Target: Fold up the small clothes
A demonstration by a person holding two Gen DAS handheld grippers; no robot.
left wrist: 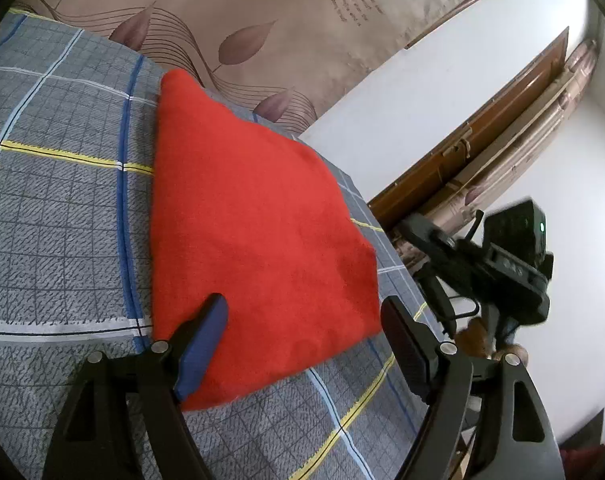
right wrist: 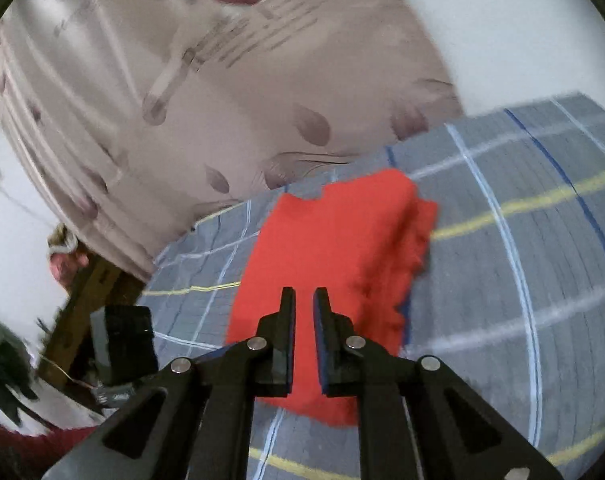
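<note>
Red cloth [right wrist: 334, 264] blurred, near edge tool-hidden

You have a bed [left wrist: 62, 208] under your work, covered by a grey checked sheet [right wrist: 522, 280] crossed with blue, white and yellow lines. Directly on that sheet lies one folded red cloth [left wrist: 254, 216], flat, near the bed's far edge. Around the cloth on every visible side you see only bare sheet.
</note>
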